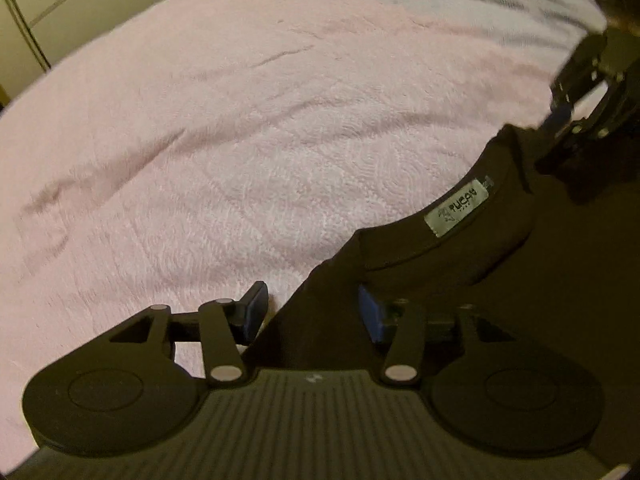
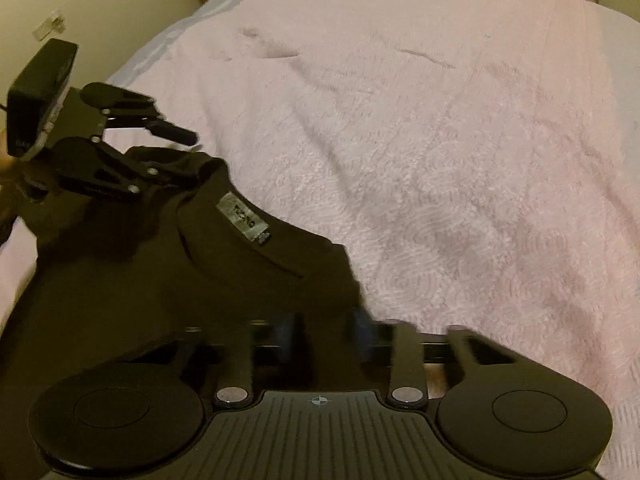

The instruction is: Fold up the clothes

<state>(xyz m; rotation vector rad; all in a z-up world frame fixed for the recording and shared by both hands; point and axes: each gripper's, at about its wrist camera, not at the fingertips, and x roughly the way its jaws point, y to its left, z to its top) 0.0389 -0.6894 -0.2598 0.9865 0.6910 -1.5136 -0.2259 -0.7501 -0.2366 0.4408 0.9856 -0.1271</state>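
In the left wrist view, a dark brown cotton T-shirt (image 1: 460, 288) was seen lying at the right of a fluffy pale pink blanket (image 1: 240, 140) spread over a bed, its collar with a grey woven label (image 1: 458, 210) turned up toward the camera. The left gripper (image 1: 310, 308) was held with its blue-padded jaws apart, astride the shirt's shoulder edge, one pad over the blanket and one over the cloth; no pinch could be made out. The right gripper (image 1: 560, 120) was shown at the far shoulder, blurred. In the right wrist view, the same shirt (image 2: 160, 280) was seen filling the lower left, the label (image 2: 242, 216) near the middle. The right gripper (image 2: 324, 332) was smeared by motion, so its jaws were judged to be closed together, seemingly with shoulder cloth between them, though a hold could not be confirmed. The left gripper (image 2: 172, 148) was seen beyond the collar. The neckline was pointed toward the open blanket, and the shirt's long axis was judged to run from collar back toward the person. A one-sided grip could let the left shoulder slip, dragging the shirt crooked.
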